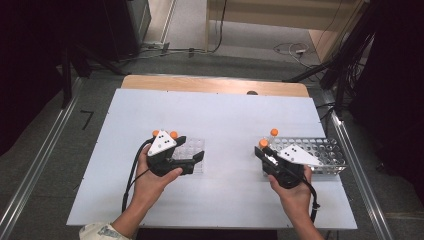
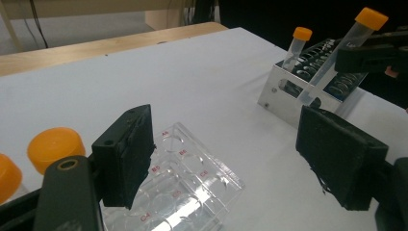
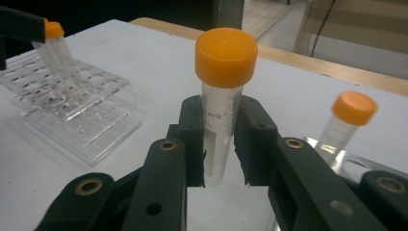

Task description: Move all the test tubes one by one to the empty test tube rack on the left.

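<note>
Right tool grips one orange-capped tube; left tool stands wide over the clear rack. Two tubes seem already moved; one tube waits in the metal rack.

Well beyond the left gripper and right gripper, a wooden strip lay; white cables trailed on the floor farther off.

Orange-capped clear tube, silver rack, white table.
</note>
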`<state>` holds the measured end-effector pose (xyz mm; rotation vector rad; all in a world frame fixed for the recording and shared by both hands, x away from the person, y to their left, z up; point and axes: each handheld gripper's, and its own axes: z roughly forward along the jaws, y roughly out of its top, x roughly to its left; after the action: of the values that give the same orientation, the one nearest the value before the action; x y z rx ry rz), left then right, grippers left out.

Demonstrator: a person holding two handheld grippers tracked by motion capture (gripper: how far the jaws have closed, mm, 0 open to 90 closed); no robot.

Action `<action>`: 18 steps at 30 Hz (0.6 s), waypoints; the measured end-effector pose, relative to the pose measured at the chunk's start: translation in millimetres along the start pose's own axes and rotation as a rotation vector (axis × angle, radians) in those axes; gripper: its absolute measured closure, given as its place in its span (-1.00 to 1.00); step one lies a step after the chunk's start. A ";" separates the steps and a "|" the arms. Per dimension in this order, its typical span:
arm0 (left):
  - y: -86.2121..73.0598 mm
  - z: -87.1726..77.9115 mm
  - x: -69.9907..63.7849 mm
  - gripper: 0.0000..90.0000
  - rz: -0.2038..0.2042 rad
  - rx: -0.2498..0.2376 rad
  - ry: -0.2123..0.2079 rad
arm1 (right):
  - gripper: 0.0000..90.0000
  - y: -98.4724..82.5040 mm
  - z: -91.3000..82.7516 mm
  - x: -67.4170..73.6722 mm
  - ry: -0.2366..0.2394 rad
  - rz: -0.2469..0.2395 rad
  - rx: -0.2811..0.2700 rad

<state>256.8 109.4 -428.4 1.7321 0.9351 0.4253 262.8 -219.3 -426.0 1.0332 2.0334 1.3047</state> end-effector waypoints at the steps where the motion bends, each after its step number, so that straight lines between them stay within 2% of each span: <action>1: -0.1 0.4 -1.3 -0.50 0.001 0.000 -0.003 | 0.60 -0.4 1.5 2.7 0.006 -0.002 0.003; 7: -0.1 2.3 -9.3 -0.50 0.015 -0.001 -0.024 | 0.60 -4.1 11.2 17.6 0.060 -0.019 0.012; 8: 0.0 2.6 -11.2 -0.50 0.017 -0.002 -0.029 | 0.60 -4.5 14.6 23.6 0.080 -0.029 0.017; 18: 0.3 8.1 -25.1 -0.48 0.034 -0.012 -0.061 | 0.60 -7.2 26.5 46.0 0.140 -0.056 0.045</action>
<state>246.6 85.2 -427.1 1.7425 0.8590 0.3967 253.5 -169.8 -444.2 0.9204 2.1885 1.3419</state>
